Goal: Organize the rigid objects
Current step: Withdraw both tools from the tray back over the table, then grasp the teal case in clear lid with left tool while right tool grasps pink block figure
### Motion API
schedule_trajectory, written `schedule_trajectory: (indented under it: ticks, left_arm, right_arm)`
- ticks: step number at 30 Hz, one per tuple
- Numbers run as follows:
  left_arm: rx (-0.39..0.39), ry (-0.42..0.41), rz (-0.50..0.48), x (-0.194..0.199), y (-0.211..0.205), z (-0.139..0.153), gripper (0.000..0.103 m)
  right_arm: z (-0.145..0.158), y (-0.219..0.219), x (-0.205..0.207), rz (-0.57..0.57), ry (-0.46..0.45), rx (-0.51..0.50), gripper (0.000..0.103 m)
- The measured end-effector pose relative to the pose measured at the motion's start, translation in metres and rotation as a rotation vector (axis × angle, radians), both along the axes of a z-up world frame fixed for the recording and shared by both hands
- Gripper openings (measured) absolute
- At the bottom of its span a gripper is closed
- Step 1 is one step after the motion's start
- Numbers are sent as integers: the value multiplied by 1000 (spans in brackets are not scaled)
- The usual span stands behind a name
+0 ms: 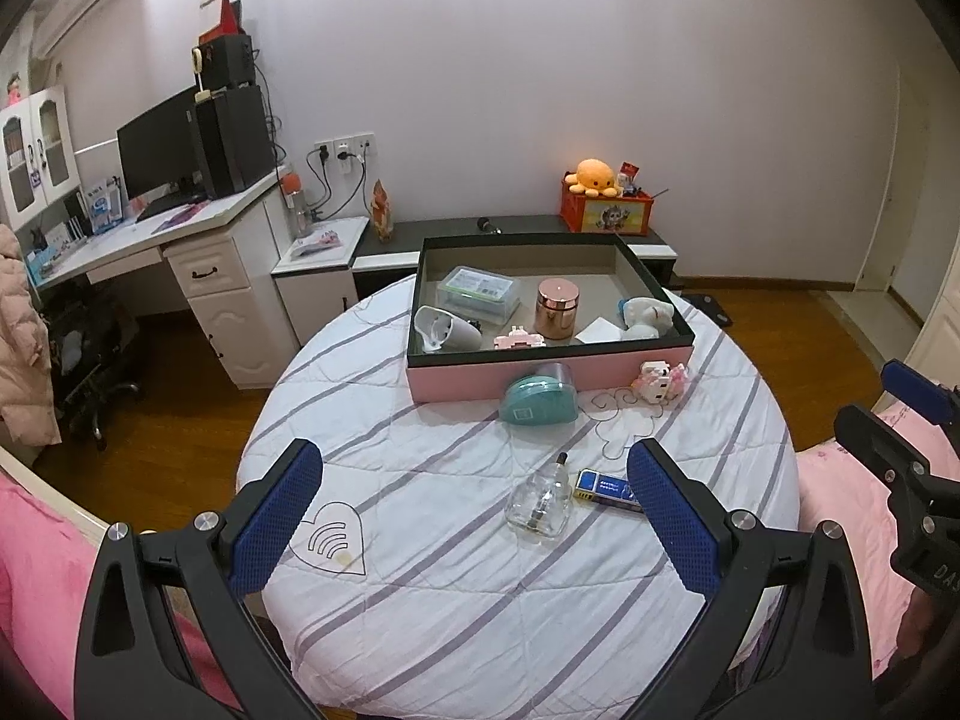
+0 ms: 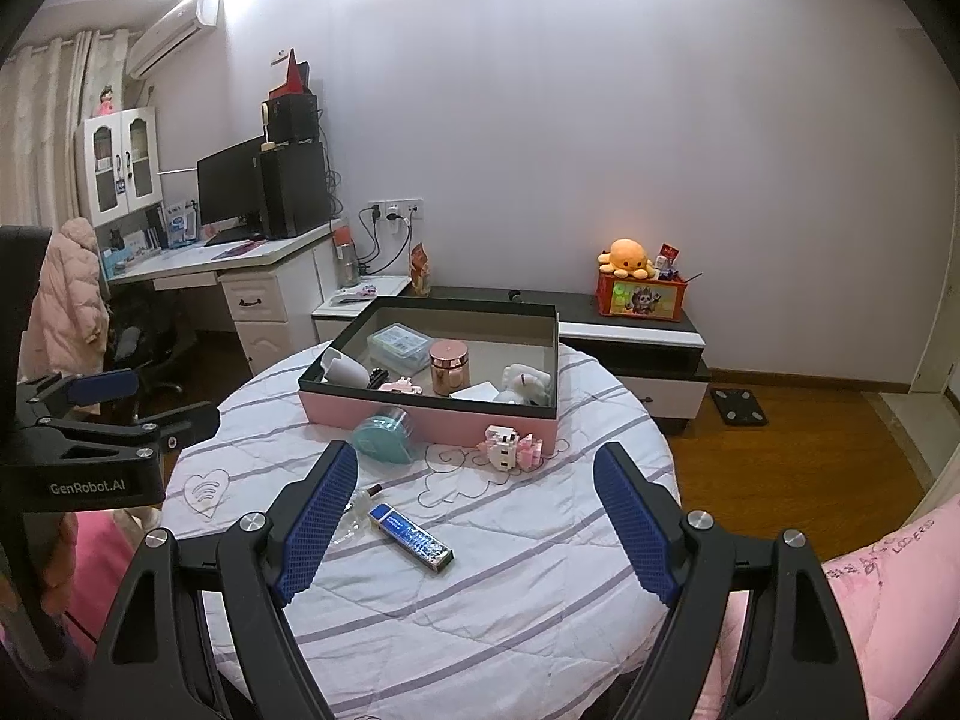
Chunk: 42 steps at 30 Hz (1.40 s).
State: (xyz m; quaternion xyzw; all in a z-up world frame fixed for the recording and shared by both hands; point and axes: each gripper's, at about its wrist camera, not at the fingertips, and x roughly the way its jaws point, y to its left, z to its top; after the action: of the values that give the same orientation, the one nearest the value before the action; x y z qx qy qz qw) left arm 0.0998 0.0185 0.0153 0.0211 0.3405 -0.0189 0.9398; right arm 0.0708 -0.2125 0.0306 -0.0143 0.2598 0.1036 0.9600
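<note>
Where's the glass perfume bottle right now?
The glass perfume bottle lies on the striped tablecloth near the table's front, just left of the blue rectangular box, outside the pink tray; both grippers are open above it.

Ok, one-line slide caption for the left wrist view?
Open left hand-held gripper above glass bottle and blue case; pink tray beyond, partly filled.
</note>
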Motion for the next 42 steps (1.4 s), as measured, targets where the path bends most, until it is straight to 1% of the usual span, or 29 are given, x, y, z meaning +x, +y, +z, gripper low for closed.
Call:
schedule_trajectory:
  ticks: [8, 14, 20, 26, 34, 42]
  left_arm:
    - [2, 62, -24, 20, -11, -17, 103]
    - [-2, 124, -36, 51, -19, -33, 103]
    - [-16, 194, -35, 88, -24, -51, 103]
    - [-17, 262, -42, 123, -32, -69, 103]
    - [-17, 350, -70, 161, -44, -94, 103]
    - [-16, 423, -35, 190, -40, -120, 103]
  right_arm:
    - [-12, -6, 20, -15, 54, 3, 83]
    - [-26, -10, 44, -26, 105, -2, 83]
    - [-44, -14, 81, -37, 178, -5, 83]
    - [-66, -16, 122, -34, 255, -1, 83]
    - [-106, -20, 178, -26, 391, 22, 83]
    - [-133, -9, 209, 3, 456, 4, 83]
